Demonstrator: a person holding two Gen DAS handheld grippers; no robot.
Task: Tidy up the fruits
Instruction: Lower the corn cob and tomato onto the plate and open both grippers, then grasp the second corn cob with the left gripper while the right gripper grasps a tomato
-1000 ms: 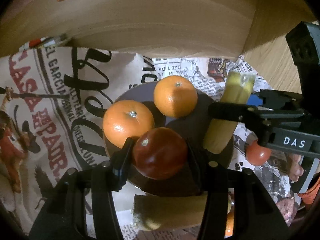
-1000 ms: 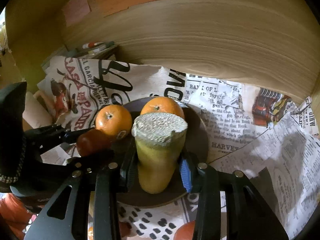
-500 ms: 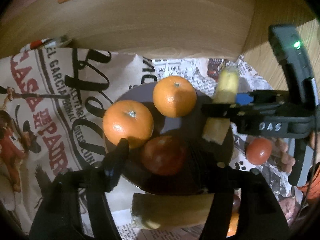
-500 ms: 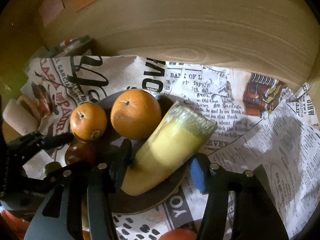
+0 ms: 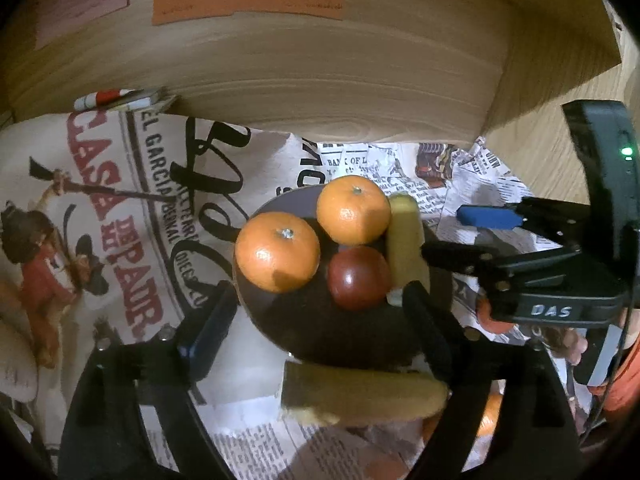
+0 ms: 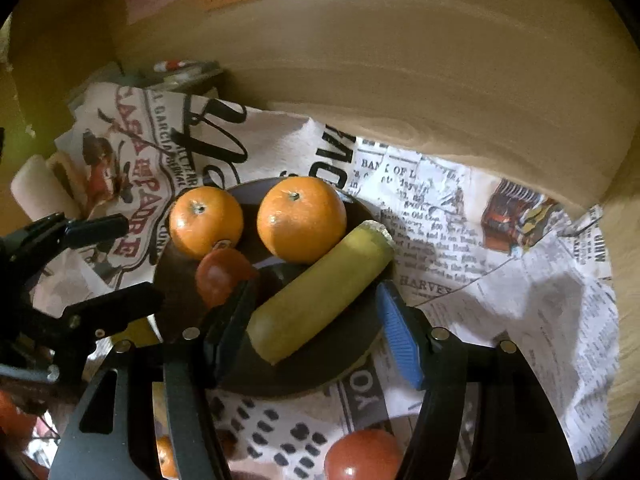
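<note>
Since the earlier frames both tongs, left gripper [image 5: 316, 316] and right gripper [image 6: 316, 324], have released and stand wide open, empty, leaving the stiff, smooth yellow piece [image 6: 320, 294] lying on the plate [image 6: 304, 376] beside the tomato [image 6: 222, 276]; grip it mid-length.

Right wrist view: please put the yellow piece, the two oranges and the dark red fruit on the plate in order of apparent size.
1. yellow piece, longest, though nearest the camera.
2. right orange.
3. left orange.
4. dark red fruit, partly hidden by a finger of the right gripper, so unsure.
</note>
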